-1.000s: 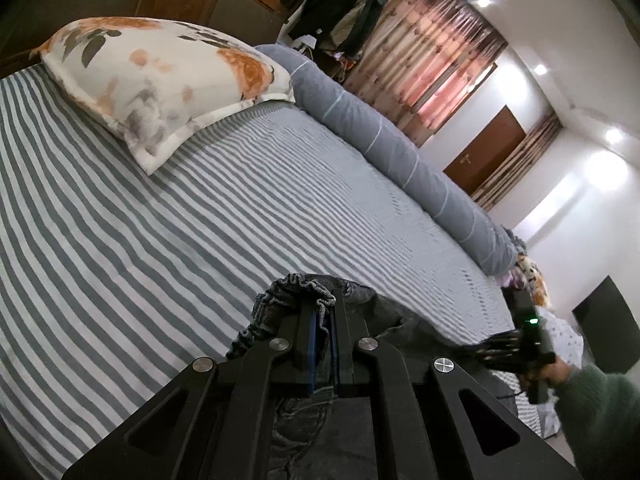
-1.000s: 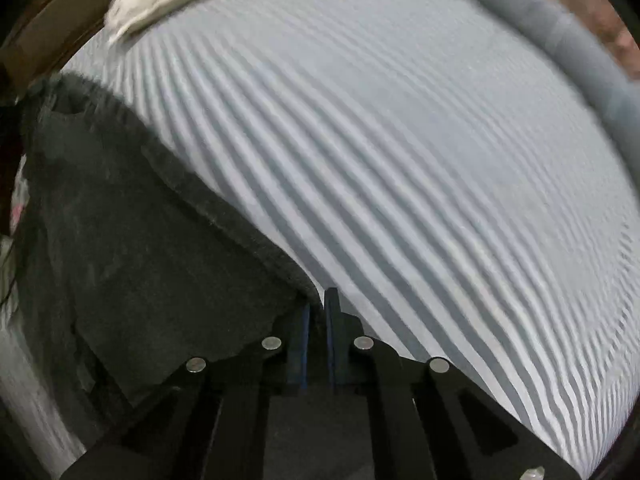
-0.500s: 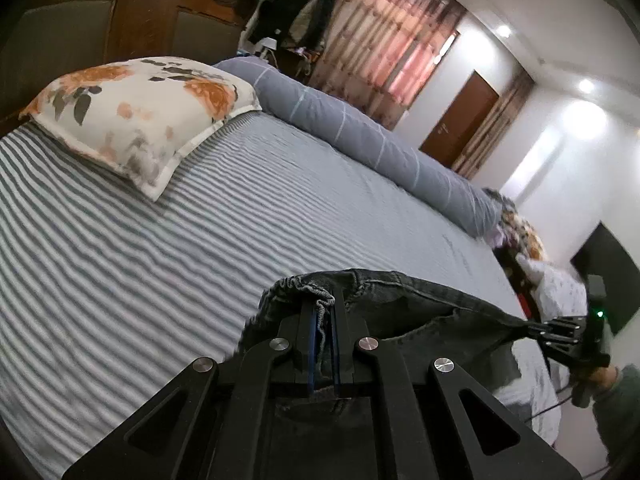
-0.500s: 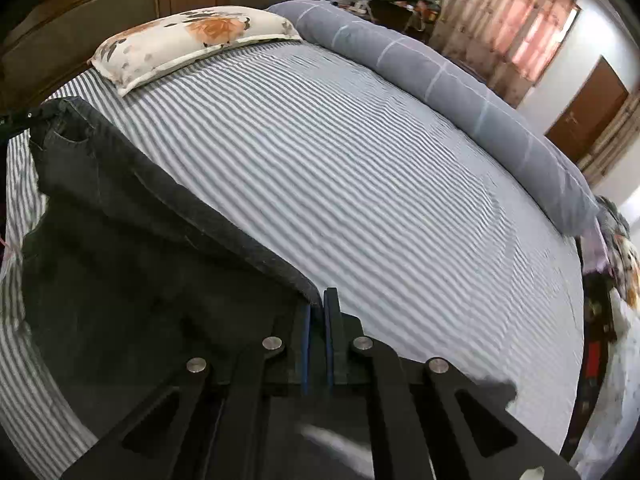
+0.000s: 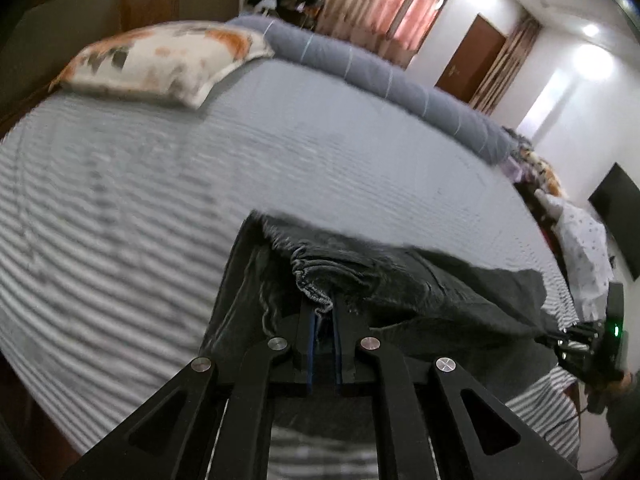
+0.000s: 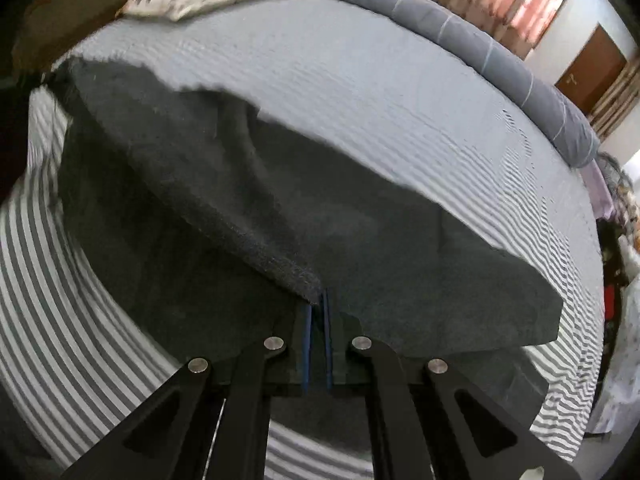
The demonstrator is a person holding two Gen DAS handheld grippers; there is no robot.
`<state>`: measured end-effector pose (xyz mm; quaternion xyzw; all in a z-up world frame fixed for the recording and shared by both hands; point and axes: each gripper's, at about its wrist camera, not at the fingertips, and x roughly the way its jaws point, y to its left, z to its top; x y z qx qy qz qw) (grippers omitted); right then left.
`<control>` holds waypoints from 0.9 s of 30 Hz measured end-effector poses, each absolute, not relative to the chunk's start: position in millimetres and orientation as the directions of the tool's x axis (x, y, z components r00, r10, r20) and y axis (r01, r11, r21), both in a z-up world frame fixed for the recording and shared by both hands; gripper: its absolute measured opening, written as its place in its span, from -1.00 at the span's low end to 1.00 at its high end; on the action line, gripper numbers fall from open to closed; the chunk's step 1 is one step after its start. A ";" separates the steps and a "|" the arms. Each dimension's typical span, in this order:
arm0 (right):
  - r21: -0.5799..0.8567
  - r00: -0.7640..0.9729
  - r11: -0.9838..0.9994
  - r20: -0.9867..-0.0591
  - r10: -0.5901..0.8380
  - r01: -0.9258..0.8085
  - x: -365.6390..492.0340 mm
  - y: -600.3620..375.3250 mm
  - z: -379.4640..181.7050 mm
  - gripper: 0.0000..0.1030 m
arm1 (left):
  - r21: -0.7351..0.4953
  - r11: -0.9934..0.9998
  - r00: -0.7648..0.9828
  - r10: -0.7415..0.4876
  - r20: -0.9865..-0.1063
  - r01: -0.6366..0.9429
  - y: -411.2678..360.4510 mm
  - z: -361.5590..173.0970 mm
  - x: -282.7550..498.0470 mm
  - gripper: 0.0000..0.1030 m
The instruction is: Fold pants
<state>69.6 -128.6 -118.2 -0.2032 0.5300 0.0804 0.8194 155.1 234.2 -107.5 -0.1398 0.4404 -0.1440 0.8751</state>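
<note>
Pants [image 6: 280,208] hang unfolded over the near bed [image 6: 360,80], my left tongs [image 5: 325,312] and right tongs [image 6: 318,304] each pinching an edge.

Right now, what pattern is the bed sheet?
Grey and white stripes on the sheet, clearest in the right wrist view.

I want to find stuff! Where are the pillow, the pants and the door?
pillow [image 5: 160,62]: left wrist view, its flowery top.
pants [image 6: 280,200]: right wrist view, the dark cloth's middle.
door [image 5: 470,58]: left wrist view, its brown panel.
</note>
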 end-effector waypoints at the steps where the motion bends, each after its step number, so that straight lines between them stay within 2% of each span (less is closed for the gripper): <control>1: -0.259 0.420 0.897 -0.903 -0.093 -0.358 65.7 -124.9 -124.7 -0.93 | -0.357 0.927 0.554 -0.360 -0.750 0.118 234.3 -115.1 153.5 -0.83; 5: -0.269 0.391 0.885 -0.914 -0.110 -0.380 55.5 -112.5 -152.6 -0.93 | -0.319 0.944 0.497 -0.316 -0.808 0.082 236.6 -137.5 151.5 -0.78; 11: -0.243 0.373 0.905 -0.922 -0.103 -0.350 57.5 -114.9 -171.5 -0.81 | -0.355 0.935 0.419 -0.323 -0.848 0.002 248.1 -140.2 135.0 -0.45; 14: -0.200 0.376 0.935 -0.923 -0.079 -0.294 57.7 -122.4 -171.7 -0.78 | -0.458 0.887 0.404 -0.400 -0.823 -0.054 258.8 -132.0 121.9 -0.17; 15: -0.198 0.379 0.938 -0.922 -0.080 -0.284 57.1 -123.4 -171.9 -0.71 | -0.478 0.876 0.404 -0.416 -0.815 -0.063 259.8 -130.1 120.5 -0.05; 16: -0.195 0.380 0.941 -0.922 -0.079 -0.278 56.2 -123.6 -171.7 -0.67 | -0.526 0.846 0.406 -0.454 -0.793 -0.082 259.7 -126.9 118.1 -0.02; 18: -0.198 0.390 0.945 -0.917 -0.085 -0.260 51.1 -121.4 -170.1 -0.52 | -0.608 0.784 0.402 -0.521 -0.753 -0.123 259.2 -126.5 113.3 0.00; 22: -0.189 0.416 0.954 -0.906 -0.077 -0.234 37.8 -118.8 -155.8 -0.48 | -0.663 0.726 0.383 -0.569 -0.728 -0.182 250.2 -132.0 115.8 0.00; 26: -0.079 0.434 0.982 -0.901 0.003 -0.169 19.4 -129.4 -131.7 -0.05 | -0.728 0.642 0.414 -0.610 -0.675 -0.241 246.8 -135.2 122.4 0.00; 27: -0.038 0.431 0.988 -0.902 0.030 -0.147 20.5 -135.0 -127.9 -0.04 | -0.733 0.631 0.418 -0.612 -0.672 -0.254 247.8 -136.6 124.9 0.00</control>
